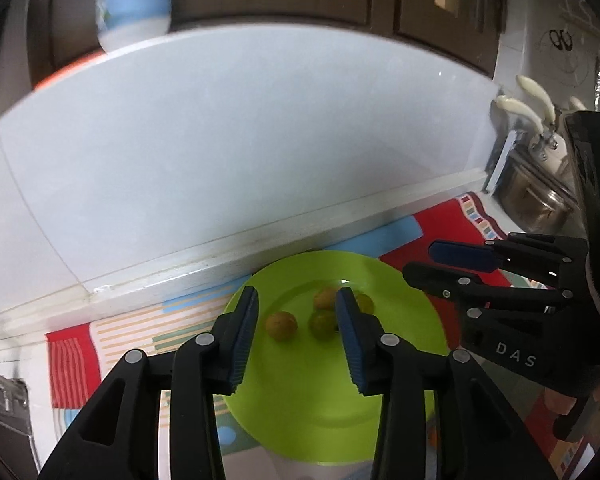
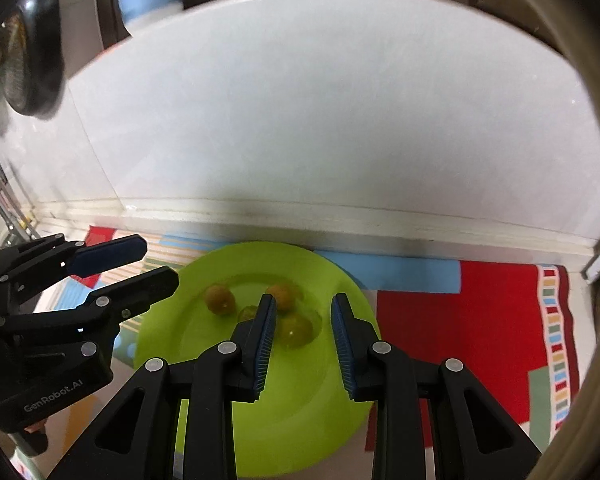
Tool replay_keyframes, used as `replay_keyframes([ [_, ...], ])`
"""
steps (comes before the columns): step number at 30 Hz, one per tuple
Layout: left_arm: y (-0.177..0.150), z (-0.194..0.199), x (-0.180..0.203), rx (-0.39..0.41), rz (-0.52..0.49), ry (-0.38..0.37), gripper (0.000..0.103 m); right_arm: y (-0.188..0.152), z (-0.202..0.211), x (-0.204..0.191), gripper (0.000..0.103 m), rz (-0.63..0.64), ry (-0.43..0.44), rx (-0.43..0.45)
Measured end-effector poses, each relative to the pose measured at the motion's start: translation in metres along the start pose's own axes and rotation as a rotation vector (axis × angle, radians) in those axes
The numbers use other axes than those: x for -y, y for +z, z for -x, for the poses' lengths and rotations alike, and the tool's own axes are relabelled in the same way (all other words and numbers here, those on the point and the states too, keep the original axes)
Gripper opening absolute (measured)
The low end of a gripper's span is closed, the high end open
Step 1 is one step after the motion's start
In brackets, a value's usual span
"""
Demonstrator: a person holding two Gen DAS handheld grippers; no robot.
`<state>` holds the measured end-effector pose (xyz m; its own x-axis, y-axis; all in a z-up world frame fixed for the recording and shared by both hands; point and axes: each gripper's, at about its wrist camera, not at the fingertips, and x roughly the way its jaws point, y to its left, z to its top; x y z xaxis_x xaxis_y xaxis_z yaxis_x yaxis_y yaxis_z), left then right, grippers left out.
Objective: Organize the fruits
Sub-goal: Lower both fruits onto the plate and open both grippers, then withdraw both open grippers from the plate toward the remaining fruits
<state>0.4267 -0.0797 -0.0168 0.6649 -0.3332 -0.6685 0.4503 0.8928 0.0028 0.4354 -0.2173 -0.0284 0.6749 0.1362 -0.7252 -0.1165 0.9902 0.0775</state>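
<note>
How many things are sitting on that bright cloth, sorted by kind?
Small round fruits: 4
Green plate: 1
Total: 5
All four fruits lie on the plate. Neither pair of tongs holds any.

Two matte black plastic tools fill the wrist views: the left hand-held gripper (image 1: 296,324) and the right hand-held gripper (image 2: 304,334). Each carries two long fingers (image 1: 242,336) built from angular linkage bars with triangular cut-outs, joined by round silver pivot pins. The inner faces wear ribbed blue pads (image 2: 342,344). Seen from the side, the right tool's body bears the white letters "DAS", while the left tool's body reads "GenRobot.AI" in pale print. Small silver screws dot the side plates of both housings.
</note>
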Motion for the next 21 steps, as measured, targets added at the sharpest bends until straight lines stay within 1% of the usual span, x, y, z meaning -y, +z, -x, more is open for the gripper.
replay_keyframes([
  [2,-0.001,0.015,0.002,0.027,0.001,-0.002,0.041,-0.001,0.012,-0.002,0.035,-0.005,0.0,0.024],
  [3,-0.001,0.022,0.003,0.037,0.004,-0.006,0.044,-0.002,0.019,-0.002,0.039,-0.008,0.0,0.037],
  [4,-0.003,0.029,0.004,0.047,0.006,-0.008,0.046,-0.003,0.028,-0.004,0.039,-0.01,-0.006,0.055],
  [8,-0.006,0.058,0.006,0.088,0.001,-0.011,0.046,-0.008,0.057,-0.013,0.039,-0.01,-0.02,0.104],
  [11,-0.01,0.078,0.008,0.114,0.008,-0.01,0.049,-0.014,0.079,-0.019,0.041,-0.017,-0.02,0.132],
  [12,-0.013,0.085,0.007,0.119,0.009,-0.009,0.05,-0.017,0.085,-0.021,0.042,-0.022,-0.027,0.143],
  [17,-0.026,0.113,0.015,0.148,-0.013,-0.01,0.05,-0.031,0.118,-0.036,0.042,-0.017,-0.048,0.183],
  [21,-0.04,0.132,0.021,0.172,-0.024,-0.011,0.055,-0.046,0.141,-0.049,0.042,-0.023,-0.049,0.205],
])
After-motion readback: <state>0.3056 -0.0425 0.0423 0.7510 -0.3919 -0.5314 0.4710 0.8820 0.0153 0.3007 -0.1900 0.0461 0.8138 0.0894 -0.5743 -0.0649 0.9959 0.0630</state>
